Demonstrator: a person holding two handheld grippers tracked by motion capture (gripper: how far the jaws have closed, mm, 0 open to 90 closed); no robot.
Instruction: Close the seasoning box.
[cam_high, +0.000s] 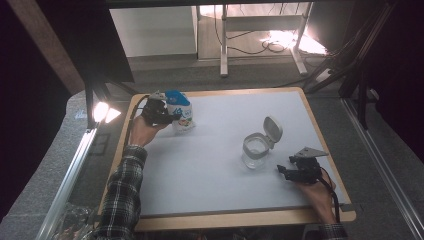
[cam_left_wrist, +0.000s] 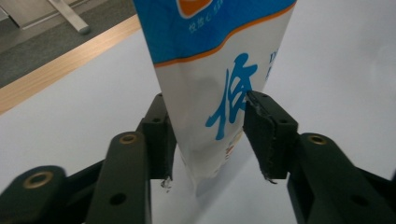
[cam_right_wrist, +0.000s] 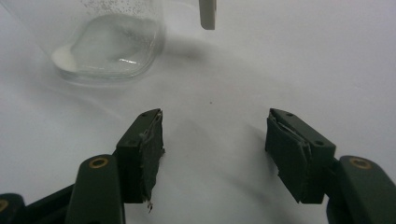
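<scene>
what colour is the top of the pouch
Blue, above an orange line on the white pouch; clearest in the left gripper view.

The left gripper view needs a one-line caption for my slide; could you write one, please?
Left gripper jaws flank an upright blue-and-white pouch on the white table.

White mat (cam_high: 215, 165) covers wood-edged table (cam_high: 240, 219). Grey carpet floor (cam_high: 350, 125) surrounds it. White desk legs (cam_high: 223, 45) beyond, cables (cam_high: 260, 47) on floor. Lamp (cam_high: 102, 111) glows at left.

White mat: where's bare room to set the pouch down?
Free: the middle of the white mat between the pouch and the open jar, plus the whole near strip. Crowded: around the jar, with the right tool close beside it.
</scene>
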